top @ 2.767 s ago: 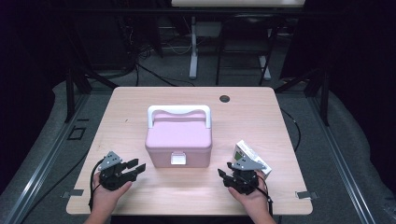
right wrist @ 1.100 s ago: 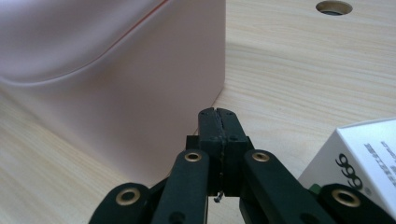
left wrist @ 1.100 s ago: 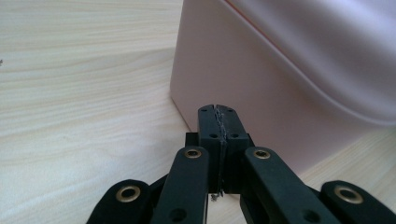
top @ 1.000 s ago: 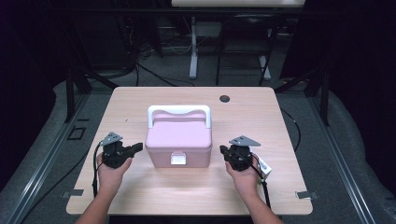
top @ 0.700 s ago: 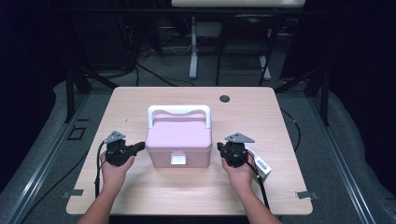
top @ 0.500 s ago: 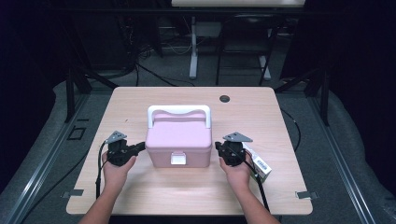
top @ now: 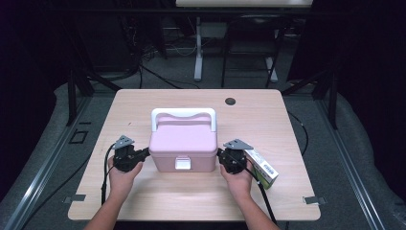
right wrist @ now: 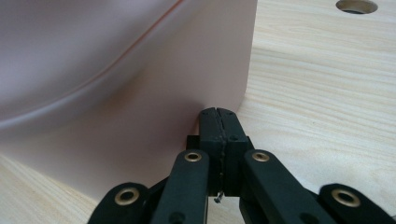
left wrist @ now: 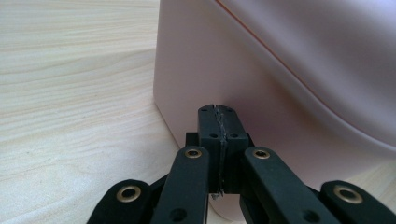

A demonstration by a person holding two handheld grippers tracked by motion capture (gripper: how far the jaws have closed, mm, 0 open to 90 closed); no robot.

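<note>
We hold both tools closed and empty: left tool [top: 142, 154] and right tool [top: 221, 157] tips against the box [top: 182, 143] sides.

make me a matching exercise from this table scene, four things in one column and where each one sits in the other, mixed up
Things:
1. pink box
2. left gripper
3. right gripper
4. small carton

Places:
a. near the table's right edge, beside the right hand
b. middle of the table
c. jaws shut, at the box's right side
d. jaws shut, at the box's left side

Pairs: 1-b, 2-d, 3-c, 4-a
</note>
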